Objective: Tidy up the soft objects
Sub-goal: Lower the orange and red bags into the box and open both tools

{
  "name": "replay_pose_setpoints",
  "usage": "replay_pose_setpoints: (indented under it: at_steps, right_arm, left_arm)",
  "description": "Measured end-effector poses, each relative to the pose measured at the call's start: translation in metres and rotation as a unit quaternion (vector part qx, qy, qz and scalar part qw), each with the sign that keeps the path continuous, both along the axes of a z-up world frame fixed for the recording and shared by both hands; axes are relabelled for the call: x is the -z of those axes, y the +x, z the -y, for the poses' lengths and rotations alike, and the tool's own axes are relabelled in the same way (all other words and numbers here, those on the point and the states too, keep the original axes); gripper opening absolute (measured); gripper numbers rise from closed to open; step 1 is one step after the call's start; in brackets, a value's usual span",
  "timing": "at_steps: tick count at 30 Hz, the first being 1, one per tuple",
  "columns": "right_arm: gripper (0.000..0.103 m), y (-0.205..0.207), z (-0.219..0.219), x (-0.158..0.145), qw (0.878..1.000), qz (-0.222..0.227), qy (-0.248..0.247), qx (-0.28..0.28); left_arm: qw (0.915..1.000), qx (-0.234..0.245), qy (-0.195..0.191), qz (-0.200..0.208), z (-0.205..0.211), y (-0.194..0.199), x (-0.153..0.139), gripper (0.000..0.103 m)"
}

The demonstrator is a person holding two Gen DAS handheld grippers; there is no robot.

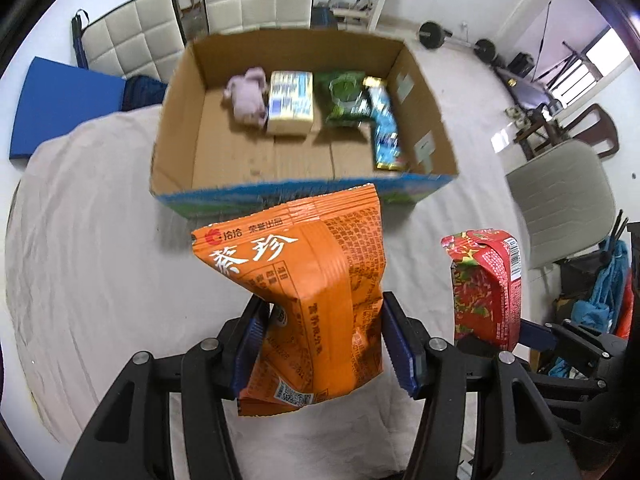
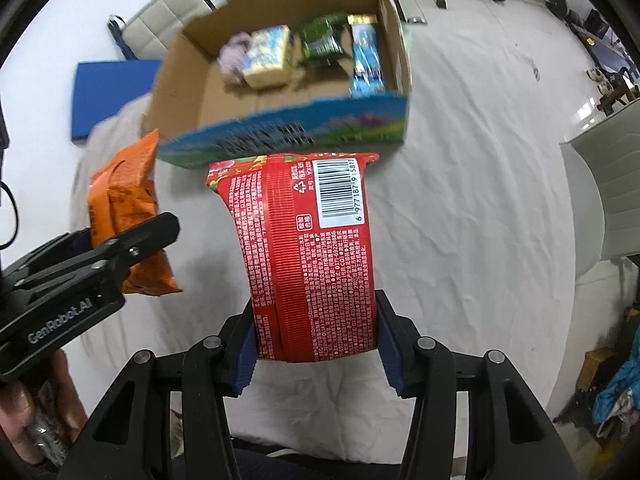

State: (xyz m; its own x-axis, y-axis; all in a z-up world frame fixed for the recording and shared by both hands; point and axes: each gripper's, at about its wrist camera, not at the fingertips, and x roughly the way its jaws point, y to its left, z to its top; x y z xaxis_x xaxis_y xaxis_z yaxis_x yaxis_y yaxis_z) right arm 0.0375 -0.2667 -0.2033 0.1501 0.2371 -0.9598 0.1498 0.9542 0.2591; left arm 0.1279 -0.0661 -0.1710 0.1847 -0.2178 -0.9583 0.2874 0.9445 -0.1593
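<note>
Cardboard box point(image 1: 280, 160) on cloth-covered table point(image 1: 100, 280), open top. Inside along far wall, left to right: plush toy point(image 1: 248, 96), tissue pack point(image 1: 290, 102) touching it, leafy snack bag point(image 1: 346, 98), long wrapper pack point(image 1: 384, 124) against right wall. Two padded chairs point(image 1: 132, 40) behind box; flat mat point(image 1: 60, 104) left of it. Near side of box: snack bag point(image 1: 304, 300) between left gripper point(image 1: 326, 344) fingers, to its right wrapped pack point(image 2: 312, 256) between right gripper point(image 2: 316, 344) fingers.

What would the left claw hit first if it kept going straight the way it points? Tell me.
Probably the near wall of the cardboard box. The left claw is shut on the orange snack bag, whose top edge already overlaps that wall in the left wrist view. Depth is unclear, so the bag might pass over the rim.
</note>
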Motion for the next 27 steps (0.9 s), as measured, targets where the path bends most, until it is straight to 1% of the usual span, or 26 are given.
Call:
replay_pose_setpoints:
  at_steps: [4, 6, 8, 11, 14, 17, 23, 25, 27]
  right_arm:
    - [0.054, 0.003, 0.008, -0.033, 1.0, 0.027, 0.01, 0.005]
    - [0.054, 0.011, 0.013, -0.044, 0.999, 0.04, 0.014, 0.004]
    - [0.054, 0.023, 0.014, -0.058, 0.998, 0.057, 0.017, 0.005]
    - [0.054, 0.043, 0.014, -0.067, 0.997, 0.076, 0.008, 0.004]
    - [0.054, 0.066, 0.012, -0.068, 0.996, 0.085, 0.002, 0.004]
    - [0.054, 0.098, 0.008, -0.056, 0.997, 0.081, -0.003, 0.002]
    - [0.054, 0.151, -0.001, -0.022, 0.999, 0.053, -0.011, -0.002]
    - [0.054, 0.168, -0.004, -0.007, 0.999, 0.04, -0.015, -0.001]
    - [0.054, 0.183, -0.008, 0.008, 0.999, 0.028, -0.022, -0.001]
  left_arm:
    - [0.9997, -0.001, -0.014, 0.019, -0.001, 0.008, -0.019, 0.053]
    - [0.9994, 0.001, -0.024, 0.026, -0.001, 0.015, -0.029, 0.053]
    - [0.9992, 0.001, -0.025, 0.031, 0.001, 0.028, -0.033, 0.053]
    - [0.999, -0.004, -0.034, 0.03, 0.0, 0.052, -0.036, 0.053]
    - [0.9989, -0.007, -0.037, 0.03, 0.0, 0.08, -0.035, 0.053]
    - [0.9991, -0.01, -0.031, 0.026, 0.001, 0.108, -0.029, 0.053]
    - [0.9994, -0.017, -0.03, -0.007, 0.0, 0.155, -0.001, 0.054]
    - [0.9996, -0.019, -0.012, -0.014, 0.001, 0.167, 0.013, 0.053]
    - [0.9996, -0.019, -0.005, -0.02, 0.001, 0.176, 0.025, 0.054]
